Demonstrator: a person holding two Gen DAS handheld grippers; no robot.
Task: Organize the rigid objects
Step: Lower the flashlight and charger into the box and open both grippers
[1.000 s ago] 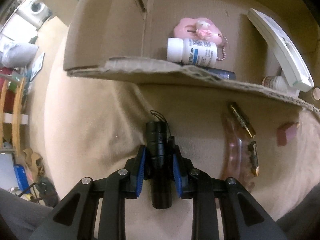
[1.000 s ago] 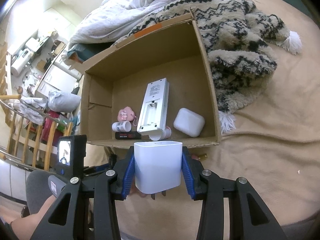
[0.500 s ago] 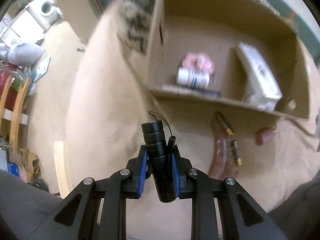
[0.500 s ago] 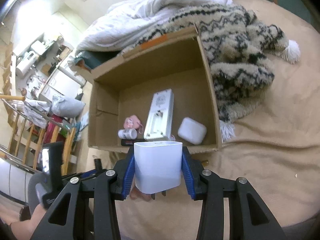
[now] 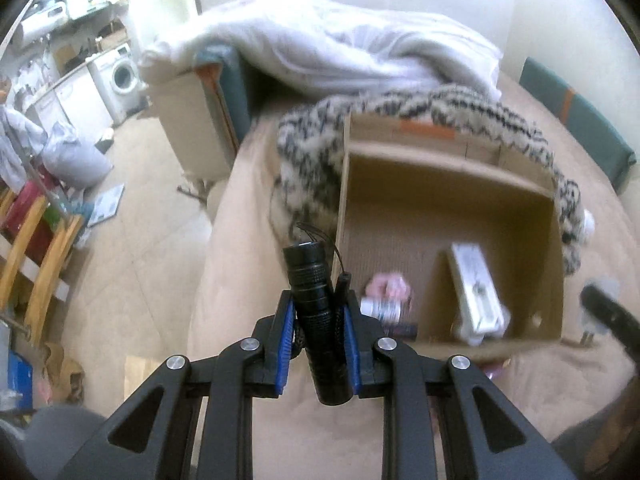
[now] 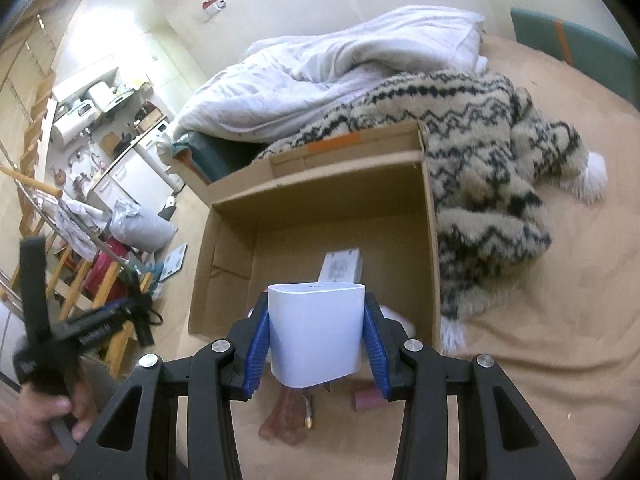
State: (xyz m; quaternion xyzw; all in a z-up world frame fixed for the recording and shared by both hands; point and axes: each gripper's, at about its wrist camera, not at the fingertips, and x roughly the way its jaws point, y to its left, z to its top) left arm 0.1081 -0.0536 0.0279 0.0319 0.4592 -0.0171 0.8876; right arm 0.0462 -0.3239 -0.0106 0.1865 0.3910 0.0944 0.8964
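The left tongs (image 5: 318, 320) are clamped on a black torch (image 5: 316, 312); the right tongs (image 6: 316, 340) are clamped on a white charger (image 6: 316, 336). Ahead of both lies the open cardboard box (image 6: 430, 240) on the bed. Releasing too early could drop either short of its near wall. Only the right view shows a pink piece (image 6: 286, 420) under the tongs.

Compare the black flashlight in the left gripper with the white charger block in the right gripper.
The flashlight is black, slim and cylindrical with a ribbed body; the charger is white, smooth and boxy. The flashlight trails a cord loop; the charger shows metal prongs below. The charger spreads its jaws far wider. Both are clamped between blue pads near the cardboard box.
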